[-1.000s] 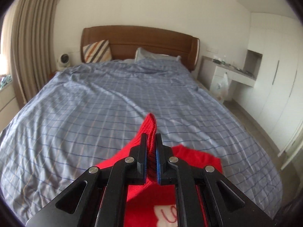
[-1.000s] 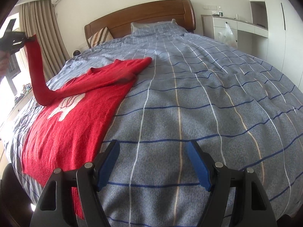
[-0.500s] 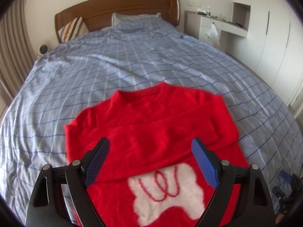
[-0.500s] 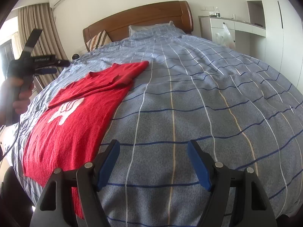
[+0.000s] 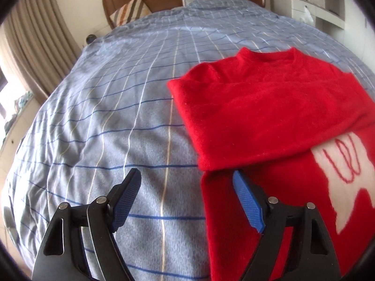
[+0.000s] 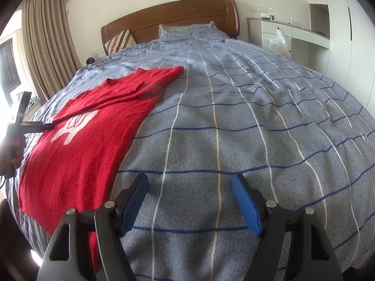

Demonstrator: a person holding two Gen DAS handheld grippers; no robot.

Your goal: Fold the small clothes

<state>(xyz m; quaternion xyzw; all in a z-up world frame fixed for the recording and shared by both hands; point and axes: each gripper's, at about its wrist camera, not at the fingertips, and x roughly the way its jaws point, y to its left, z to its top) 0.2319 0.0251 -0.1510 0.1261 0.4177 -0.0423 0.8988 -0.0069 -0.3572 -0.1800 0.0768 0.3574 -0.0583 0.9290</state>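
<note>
A small red sweater (image 5: pixel 264 117) with a white patch lies flat on the blue checked bedspread (image 5: pixel 105 121). Both sleeves are folded across its chest. My left gripper (image 5: pixel 187 180) is open and empty, low over the bedspread at the sweater's left edge. In the right wrist view the sweater (image 6: pixel 89 140) lies at the left, and the left gripper (image 6: pixel 46 126) shows beside it. My right gripper (image 6: pixel 189 182) is open and empty over bare bedspread, to the right of the sweater's hem.
A wooden headboard (image 6: pixel 173 18) and pillows (image 6: pixel 185 29) stand at the far end. Curtains (image 6: pixel 44 49) hang on the left. A white desk and cupboards (image 6: pixel 304 35) line the right wall. The bed edge is just below both grippers.
My left gripper let go of the red sleeve, which now lies folded across the chest. It opened, dropped lower and moved to the sweater's left side. My right gripper has barely moved.
</note>
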